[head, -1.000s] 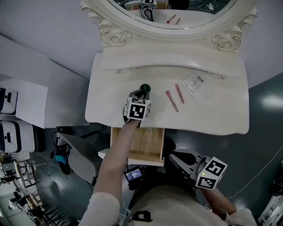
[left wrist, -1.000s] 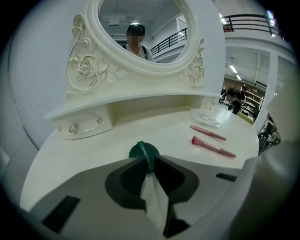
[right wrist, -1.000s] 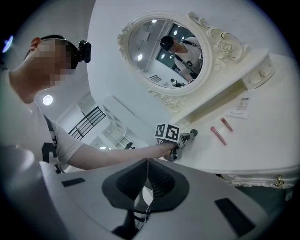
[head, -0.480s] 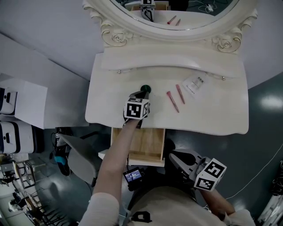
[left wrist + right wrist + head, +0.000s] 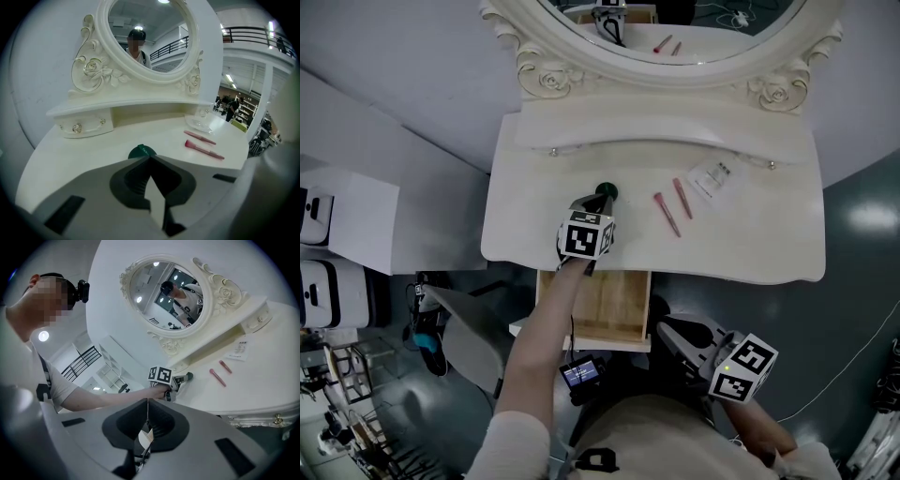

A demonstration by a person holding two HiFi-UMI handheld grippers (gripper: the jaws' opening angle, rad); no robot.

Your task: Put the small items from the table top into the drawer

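Observation:
A small dark green round piece (image 5: 607, 193) (image 5: 142, 151) lies on the white dressing table (image 5: 750, 244), left of centre. My left gripper (image 5: 600, 199) (image 5: 150, 158) rests low over the table top, and its tips are shut on the piece's near edge. Two pink sticks (image 5: 665, 214) (image 5: 682, 199) lie side by side to its right, also seen as pink sticks (image 5: 205, 150) from the left gripper. The wooden drawer (image 5: 605, 309) stands pulled out under the table's front edge. My right gripper (image 5: 673, 336) (image 5: 147, 401) hangs shut and holds nothing, below the table front near the person's body.
A clear packet with a label (image 5: 712, 176) lies at the back right of the table top. The oval mirror in its carved frame (image 5: 544, 75) rises behind a raised shelf (image 5: 84, 123) with small knobbed drawers. White boxes (image 5: 328, 272) stand on the floor to the left.
My left gripper's jaws have closed on the green piece, and its marker cube has shifted slightly left. The right gripper has barely moved.

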